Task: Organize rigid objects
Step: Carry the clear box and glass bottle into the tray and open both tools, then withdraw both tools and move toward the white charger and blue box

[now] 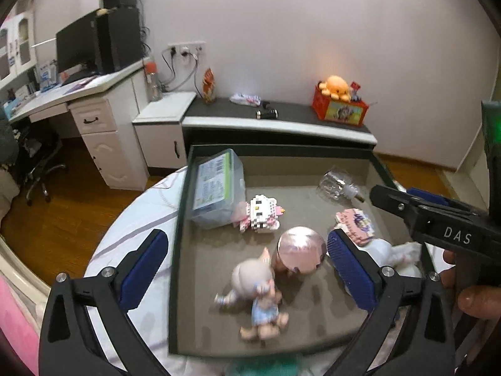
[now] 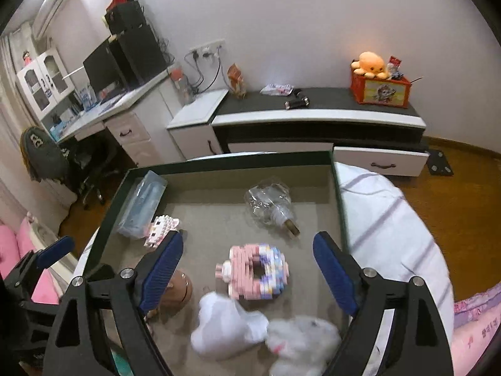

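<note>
A dark-rimmed tray (image 1: 179, 250) with a grey floor lies on striped bedding. My left gripper (image 1: 247, 241) is open above it; a small blurred doll (image 1: 255, 294) lies under its fingers, untouched, beside a pink-haired doll head (image 1: 300, 249). A clear plastic box (image 1: 216, 188) and a white-pink brick figure (image 1: 261, 214) sit further back. My right gripper (image 2: 250, 239) is open too, hanging over a pink brick donut (image 2: 256, 271) that the pads do not touch. A blurred white figure (image 2: 225, 326) and a white plush (image 2: 303, 338) lie nearer the camera. A clear glass bottle (image 2: 271, 208) lies toward the back.
The tray's walls (image 2: 339, 206) fence the objects in. Beyond the bed stands a low black-topped cabinet (image 2: 316, 116) with a red box (image 2: 380, 91) and an orange plush. A desk (image 1: 62, 97) with a monitor and an office chair are to the left, on wooden floor.
</note>
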`<action>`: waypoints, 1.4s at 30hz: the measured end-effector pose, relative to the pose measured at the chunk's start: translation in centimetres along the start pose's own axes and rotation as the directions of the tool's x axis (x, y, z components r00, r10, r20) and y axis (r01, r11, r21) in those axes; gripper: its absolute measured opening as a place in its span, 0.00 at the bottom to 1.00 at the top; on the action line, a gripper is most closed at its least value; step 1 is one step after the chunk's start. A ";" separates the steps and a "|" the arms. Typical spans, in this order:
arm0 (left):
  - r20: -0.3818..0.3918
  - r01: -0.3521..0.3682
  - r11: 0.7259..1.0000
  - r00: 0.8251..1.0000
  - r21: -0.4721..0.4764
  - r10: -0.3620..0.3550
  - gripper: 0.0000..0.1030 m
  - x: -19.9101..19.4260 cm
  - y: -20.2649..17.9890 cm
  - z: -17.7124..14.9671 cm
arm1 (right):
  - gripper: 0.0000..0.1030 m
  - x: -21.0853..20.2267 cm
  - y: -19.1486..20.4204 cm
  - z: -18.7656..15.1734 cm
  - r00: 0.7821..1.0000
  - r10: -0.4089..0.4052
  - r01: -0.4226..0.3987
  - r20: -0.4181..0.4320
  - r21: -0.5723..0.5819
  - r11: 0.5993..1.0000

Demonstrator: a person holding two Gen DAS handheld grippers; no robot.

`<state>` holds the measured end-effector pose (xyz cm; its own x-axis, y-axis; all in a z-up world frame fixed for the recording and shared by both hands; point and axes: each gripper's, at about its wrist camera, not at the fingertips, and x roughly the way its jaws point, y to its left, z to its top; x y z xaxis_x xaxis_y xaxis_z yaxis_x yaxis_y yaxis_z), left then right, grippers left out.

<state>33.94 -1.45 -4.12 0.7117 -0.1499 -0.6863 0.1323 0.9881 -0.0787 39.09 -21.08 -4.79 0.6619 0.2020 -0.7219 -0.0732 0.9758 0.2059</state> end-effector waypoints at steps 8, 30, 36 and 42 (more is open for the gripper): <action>0.085 -0.044 0.998 0.995 -0.041 0.047 1.00 -7.4 0.6 -2.6 | 0.84 -8.0 1.7 -3.3 0.991 -0.010 0.010 0.133 0.004 1.000; 0.153 -0.088 0.994 0.983 -0.068 0.098 1.00 -18.9 -0.5 -12.9 | 0.84 -22.7 4.9 -14.9 0.943 -0.092 0.125 0.319 -0.087 0.988; 0.163 -0.091 0.994 0.982 -0.067 0.101 1.00 -20.3 -0.9 -14.0 | 0.84 -23.7 4.8 -16.2 0.944 -0.093 0.124 0.317 -0.081 0.989; 0.159 -0.091 0.995 0.982 -0.051 0.098 1.00 -20.4 -1.6 -14.3 | 0.84 -24.1 4.4 -16.5 0.943 -0.102 0.130 0.316 -0.070 0.989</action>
<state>9.33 0.53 -0.29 0.8217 -0.0564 -0.5670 0.0320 0.9981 -0.0530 10.50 -20.29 2.55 0.8675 0.0647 -0.4932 -0.0384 0.9973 0.0633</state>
